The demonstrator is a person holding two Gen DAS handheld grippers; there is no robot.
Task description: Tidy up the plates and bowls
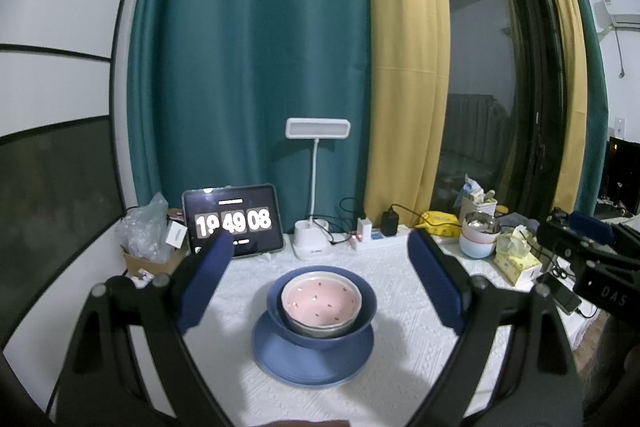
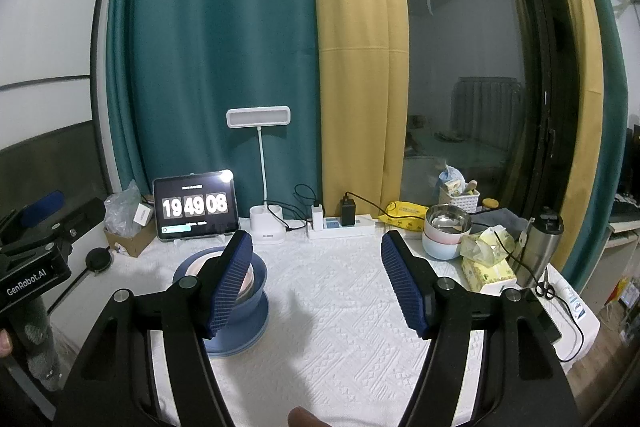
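A stack stands on the white tablecloth (image 1: 400, 359): a blue plate (image 1: 280, 363) at the bottom, a blue bowl (image 1: 370, 305) on it, and a pink bowl with small dark specks (image 1: 320, 301) nested inside. My left gripper (image 1: 320, 279) is open, its blue pads level with the stack on either side, touching nothing. In the right wrist view the same blue bowl (image 2: 258, 279) and blue plate (image 2: 256, 327) sit at the left, partly hidden behind the left finger. My right gripper (image 2: 316, 279) is open over bare cloth, to the right of the stack.
Along the back stand a tablet clock (image 1: 233, 221), a white desk lamp (image 1: 314, 183), a power strip (image 1: 376, 239) and a box of clutter (image 1: 148, 243). At the right are stacked cups with a steel bowl (image 2: 446, 235), a tissue pack (image 2: 486, 267) and a steel bottle (image 2: 542, 247).
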